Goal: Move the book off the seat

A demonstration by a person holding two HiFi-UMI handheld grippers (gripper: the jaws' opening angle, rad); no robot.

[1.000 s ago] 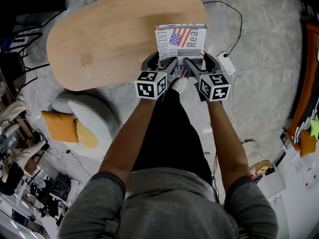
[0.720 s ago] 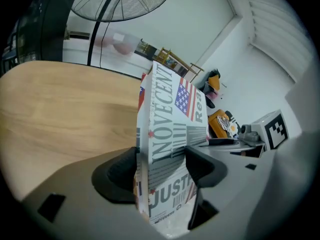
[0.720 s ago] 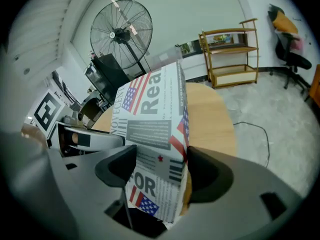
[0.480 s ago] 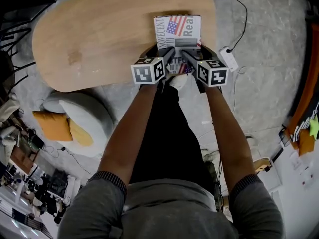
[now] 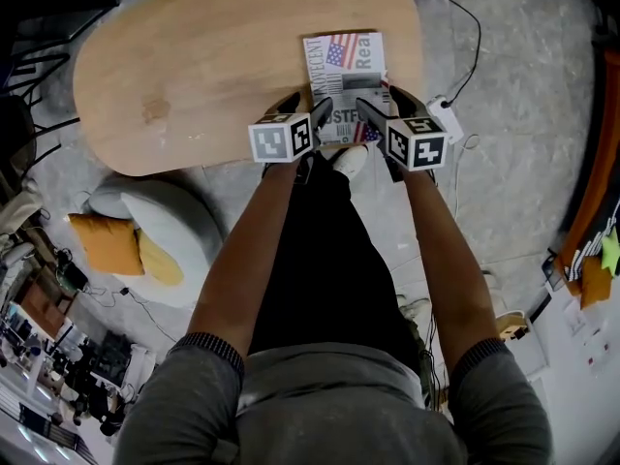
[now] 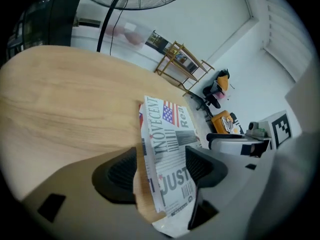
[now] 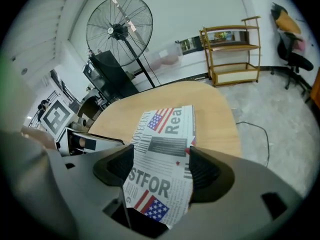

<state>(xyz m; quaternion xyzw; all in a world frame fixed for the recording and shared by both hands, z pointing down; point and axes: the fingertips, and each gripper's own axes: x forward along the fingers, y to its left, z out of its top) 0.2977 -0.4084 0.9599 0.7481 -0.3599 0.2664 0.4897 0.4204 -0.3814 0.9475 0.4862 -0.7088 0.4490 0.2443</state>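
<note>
The book (image 5: pixel 344 71), in a newspaper-print cover with a US flag, lies flat on the right part of the oval wooden table (image 5: pixel 194 66). Its near end reaches the table's edge. My left gripper (image 5: pixel 302 109) straddles the book's near left corner. In the left gripper view the spine (image 6: pixel 152 149) sits between the jaws (image 6: pixel 160 171), with bare wood showing beside the left pad. My right gripper (image 5: pixel 387 107) straddles the near right corner. Its jaws (image 7: pixel 160 166) have just been opening, with the book (image 7: pixel 162 149) still between them.
A grey seat with orange cushions (image 5: pixel 160 235) stands on the floor at the left, below the table. A white power strip (image 5: pixel 446 119) and its cable lie right of the table. A standing fan (image 7: pixel 119 29) and a wooden shelf (image 7: pixel 232 54) stand beyond the table.
Both grippers and the book have come down. The book, held raised over the table's edge before, now lies flat on the tabletop.
</note>
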